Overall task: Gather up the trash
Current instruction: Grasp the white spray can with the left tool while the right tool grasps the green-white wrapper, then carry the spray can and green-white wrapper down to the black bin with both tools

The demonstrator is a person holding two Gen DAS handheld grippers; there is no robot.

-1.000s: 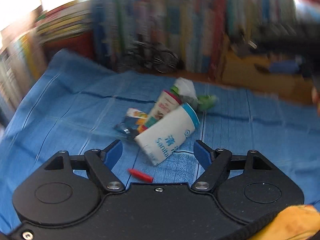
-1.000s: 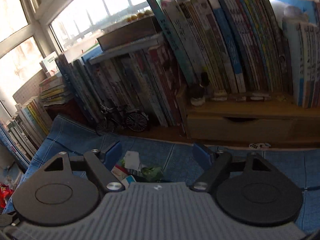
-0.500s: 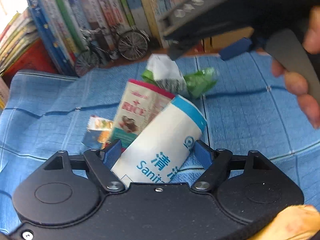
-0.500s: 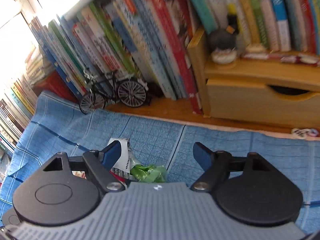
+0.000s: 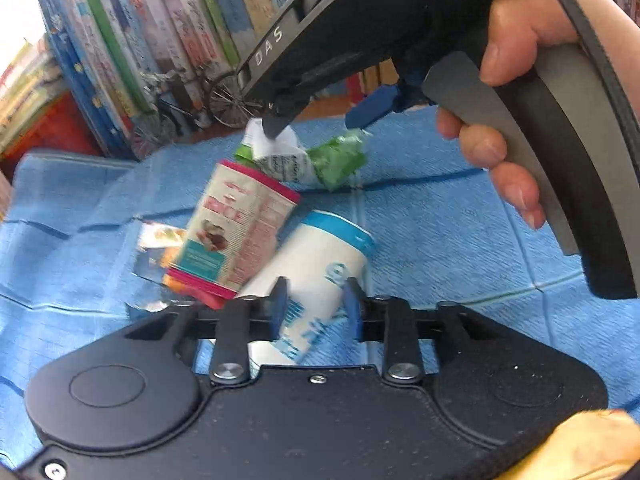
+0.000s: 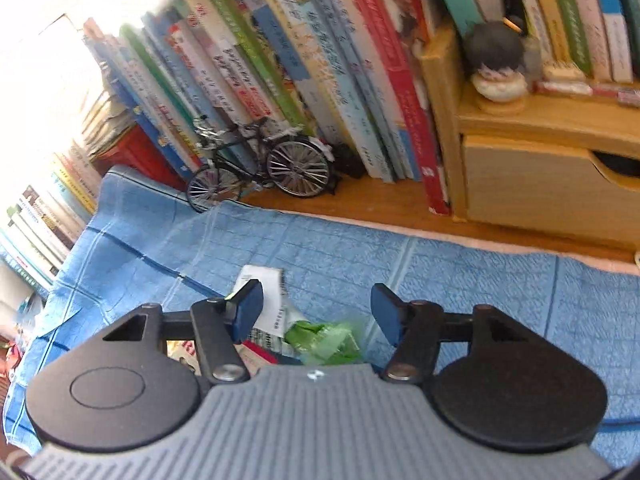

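The left gripper (image 5: 316,304) is closing its jaws on a white wipes pack (image 5: 320,276) with a blue end band; the blue pads already touch its two sides, and the pack runs from between them forward onto the blue cloth (image 5: 440,240). Only the left wrist view shows this pack. Its blue lettering is blurred and cannot be read.

Just ahead and to the left of that gripper lies a snack pouch (image 5: 240,236) with red edges and a teal panel; its print is too smeared to read. Under its near-left corner lies a shiny wrapper (image 5: 156,248).

Farther ahead, the right gripper (image 5: 320,120) shows from the side in a person's hand (image 5: 496,128), the letters "DAS" on its black arm. Its jaws are closing but stand apart, one on each side of a crumpled green wrapper (image 6: 324,340) and a white printed paper (image 6: 268,300), not pressing either.

Only the right wrist view shows what stands beyond the cloth: a model bicycle (image 6: 260,164), a row of books (image 6: 304,64) with unreadable spines, and a wooden drawer box (image 6: 540,188).
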